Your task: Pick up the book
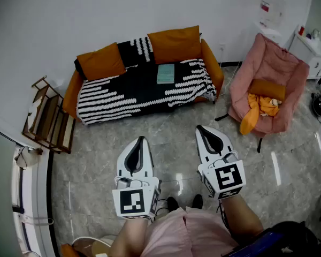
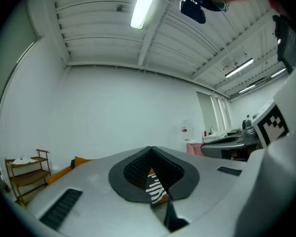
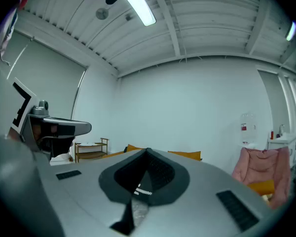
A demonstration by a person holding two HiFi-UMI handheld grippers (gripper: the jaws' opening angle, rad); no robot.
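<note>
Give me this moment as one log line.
book flat on sofa, untouched | left gripper shut, empty | right gripper shut, empty | both well short of sofa

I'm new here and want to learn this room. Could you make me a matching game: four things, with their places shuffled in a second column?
Things: 1 book; 2 wooden shelf; 3 orange cloth; 4 striped blanket.
Places: A on the pink chair; B spread over the sofa; C at the wall beside the sofa; D lying on the blanket.
Pairs: 1-D, 2-C, 3-A, 4-B.
</note>
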